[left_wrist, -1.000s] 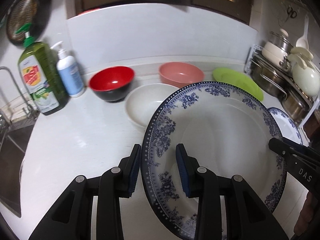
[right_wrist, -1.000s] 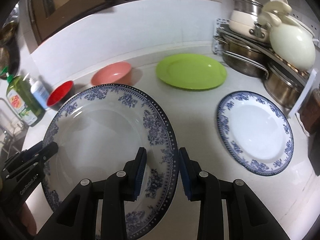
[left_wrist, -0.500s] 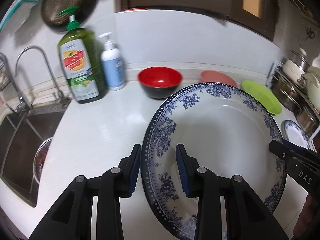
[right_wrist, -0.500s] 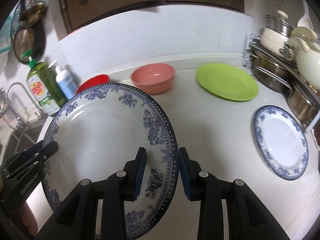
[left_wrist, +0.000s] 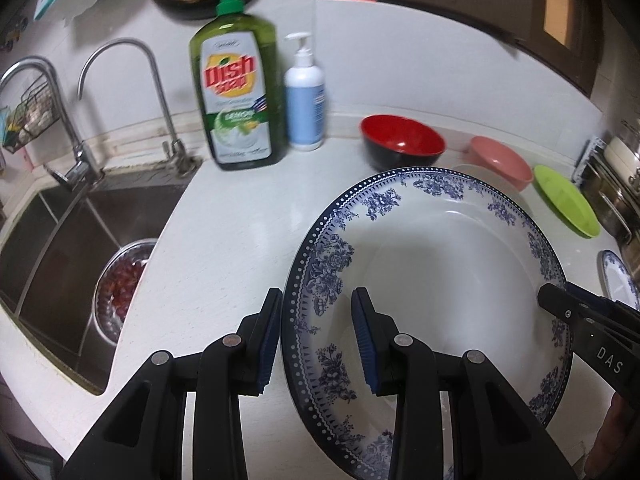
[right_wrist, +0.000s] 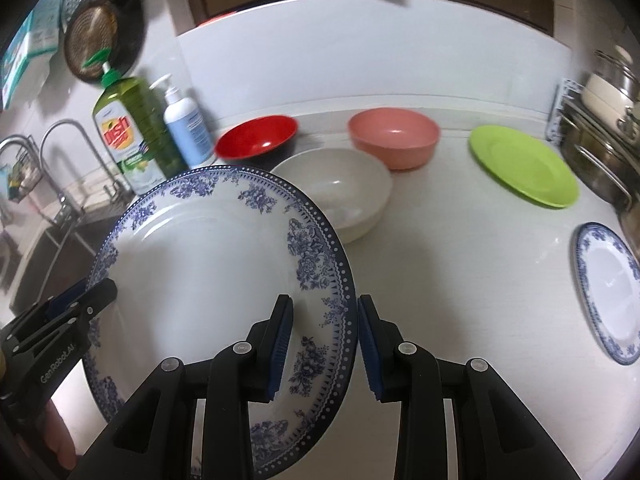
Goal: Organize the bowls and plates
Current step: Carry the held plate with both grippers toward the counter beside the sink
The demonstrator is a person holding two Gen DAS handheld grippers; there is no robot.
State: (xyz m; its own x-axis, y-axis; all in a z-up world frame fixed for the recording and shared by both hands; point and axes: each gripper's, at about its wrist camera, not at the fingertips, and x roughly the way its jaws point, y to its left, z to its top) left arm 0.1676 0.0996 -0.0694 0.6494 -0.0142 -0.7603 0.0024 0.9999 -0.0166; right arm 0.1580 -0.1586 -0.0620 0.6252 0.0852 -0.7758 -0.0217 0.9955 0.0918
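You are holding the big blue-patterned plate point(left_wrist: 436, 280) between both tools, one on each side of its rim, so the wide dish is staying level and is not tipping off a single grip. The left tool point(left_wrist: 316, 344) is clamping the rim at the plate's 9 o'clock side; the right tool point(right_wrist: 324, 344) is gripping the opposite edge — neither is open. The plate appears to be raised above the worktop point(left_wrist: 224, 240), though how high cannot be told.

Ahead of you, from the right view, the white bowl point(right_wrist: 340, 192) is sitting at 12 o'clock just past the plate's far rim, with the red bowl point(right_wrist: 258, 138) at 11, the pink bowl point(right_wrist: 394, 136) at 1, the green plate point(right_wrist: 524, 166) at 2 and the smaller blue plate point(right_wrist: 612, 296) at 3.

Mind the sink point(left_wrist: 60, 248) — its edge is lying at 9 o'clock in the left view, close to your left side. The open stretch of worktop is lying between the white bowl and the smaller blue plate, probably the safest room.
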